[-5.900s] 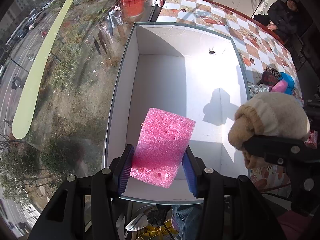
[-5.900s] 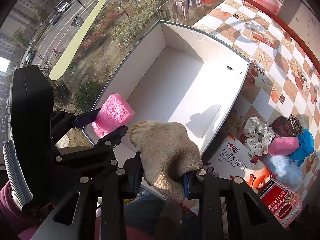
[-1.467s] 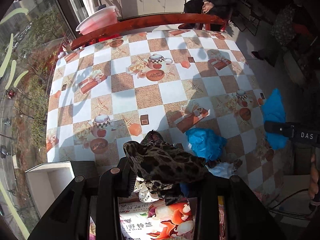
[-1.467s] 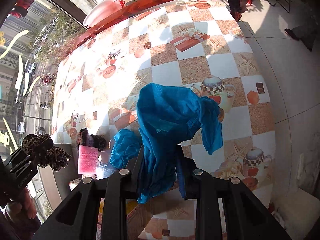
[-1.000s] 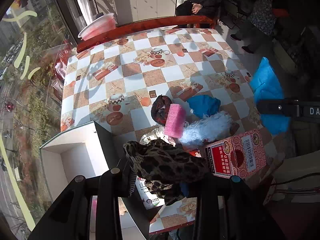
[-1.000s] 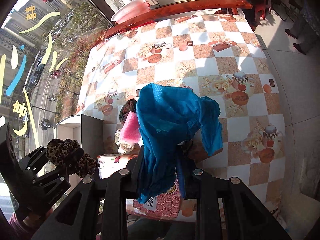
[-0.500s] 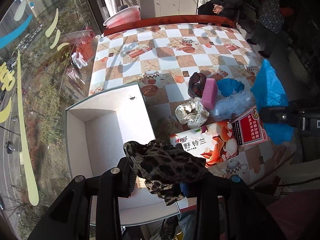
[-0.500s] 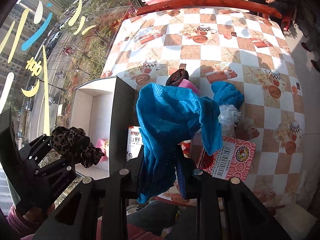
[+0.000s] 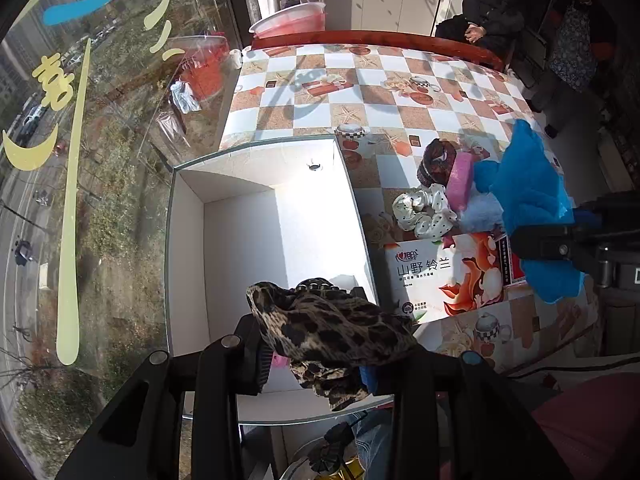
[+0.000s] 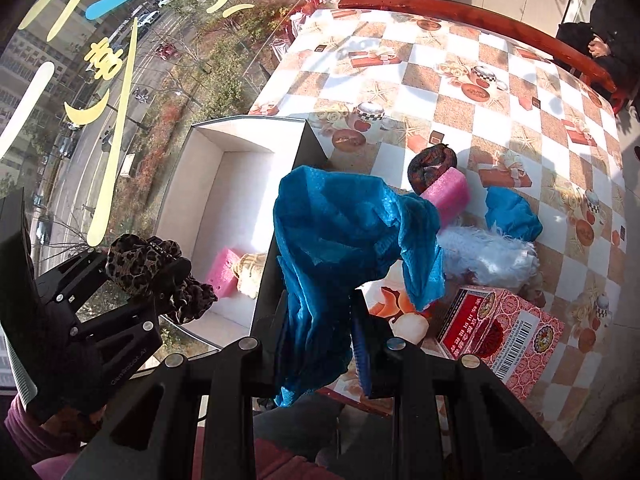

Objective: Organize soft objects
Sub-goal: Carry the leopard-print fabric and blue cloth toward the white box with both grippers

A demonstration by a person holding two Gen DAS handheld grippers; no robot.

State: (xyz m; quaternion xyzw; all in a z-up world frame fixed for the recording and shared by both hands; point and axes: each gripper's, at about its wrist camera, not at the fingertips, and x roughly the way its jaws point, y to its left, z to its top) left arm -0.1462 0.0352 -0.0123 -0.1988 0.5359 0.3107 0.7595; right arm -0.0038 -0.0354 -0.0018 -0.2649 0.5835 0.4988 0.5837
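Both grippers loaded, at the white box.

Our left gripper [image 9: 316, 360] clamps a leopard scrunchie [image 9: 328, 328] over the near end of the box [image 9: 240, 240]. Our right gripper [image 10: 320, 344] is clenched on a blue cloth [image 10: 344, 232] beside the box's right wall. Inside lie a pink sponge [image 10: 226, 272] and what may be a beige glove [image 10: 250, 274], partly hidden. More soft items remain on the table [image 9: 360, 92].
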